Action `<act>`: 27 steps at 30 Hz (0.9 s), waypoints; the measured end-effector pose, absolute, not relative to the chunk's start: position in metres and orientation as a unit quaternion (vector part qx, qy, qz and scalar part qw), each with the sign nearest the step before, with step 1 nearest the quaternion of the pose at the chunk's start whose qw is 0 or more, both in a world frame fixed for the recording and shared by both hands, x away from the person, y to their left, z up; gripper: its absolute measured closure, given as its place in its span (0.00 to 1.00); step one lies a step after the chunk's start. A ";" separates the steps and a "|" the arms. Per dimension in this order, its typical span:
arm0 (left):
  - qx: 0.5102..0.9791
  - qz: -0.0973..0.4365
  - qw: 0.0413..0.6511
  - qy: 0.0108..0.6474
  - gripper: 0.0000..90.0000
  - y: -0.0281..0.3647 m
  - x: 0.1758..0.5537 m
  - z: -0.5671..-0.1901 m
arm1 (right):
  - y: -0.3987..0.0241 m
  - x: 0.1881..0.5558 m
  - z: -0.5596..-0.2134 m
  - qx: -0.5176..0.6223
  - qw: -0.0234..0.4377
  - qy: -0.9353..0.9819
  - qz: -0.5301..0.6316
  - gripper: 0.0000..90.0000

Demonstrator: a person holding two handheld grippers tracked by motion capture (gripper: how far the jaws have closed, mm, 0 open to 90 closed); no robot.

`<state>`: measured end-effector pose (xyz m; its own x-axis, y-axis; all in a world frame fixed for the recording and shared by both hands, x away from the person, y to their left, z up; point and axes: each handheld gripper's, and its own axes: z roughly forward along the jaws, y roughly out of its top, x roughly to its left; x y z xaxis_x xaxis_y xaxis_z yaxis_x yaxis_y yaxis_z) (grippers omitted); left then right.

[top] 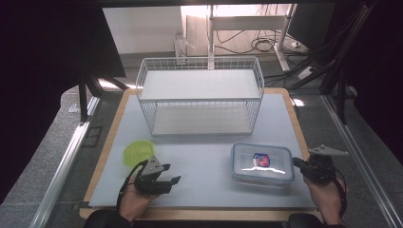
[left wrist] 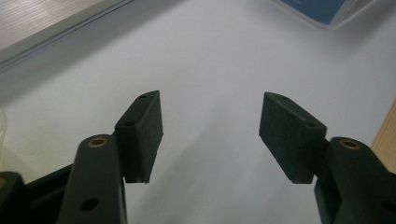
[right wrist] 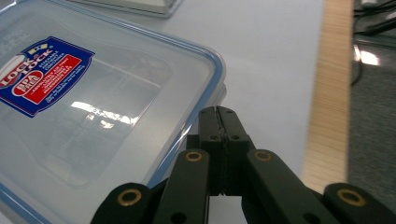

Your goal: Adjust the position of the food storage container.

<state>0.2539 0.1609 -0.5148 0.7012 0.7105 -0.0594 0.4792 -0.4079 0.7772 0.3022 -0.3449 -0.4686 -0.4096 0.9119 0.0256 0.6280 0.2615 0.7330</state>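
A clear plastic container (top: 262, 164) with a blue-rimmed lid and a red and blue label lies on the grey mat at the front right. My right gripper (top: 295, 162) sits at its right side. In the right gripper view the jaws (right wrist: 218, 109) are shut with nothing between them, just beside the container's (right wrist: 84, 116) rim; whether they touch it I cannot tell. At the front left, my left gripper (top: 172, 173) hovers low over the bare mat. Its pads (left wrist: 211, 95) stand apart with nothing between them. A corner of the container (left wrist: 322, 9) shows far ahead of it.
A white wire rack (top: 199, 95) with two shelves stands at the back middle of the mat (top: 204, 156). A small yellow-green round dish (top: 138, 152) lies just left of my left gripper. The wooden table edge (top: 295, 118) borders the mat on the right.
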 end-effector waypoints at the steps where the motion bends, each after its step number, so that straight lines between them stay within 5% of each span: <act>1: 0.827 0.140 0.408 0.360 0.46 0.161 0.254 -0.515 | -0.341 0.303 -0.469 0.498 0.204 0.769 0.344 1.00; 27: 0.820 0.164 0.401 0.374 0.53 0.176 0.256 -0.511 | -0.218 0.333 -0.473 0.387 0.140 0.837 0.360 1.00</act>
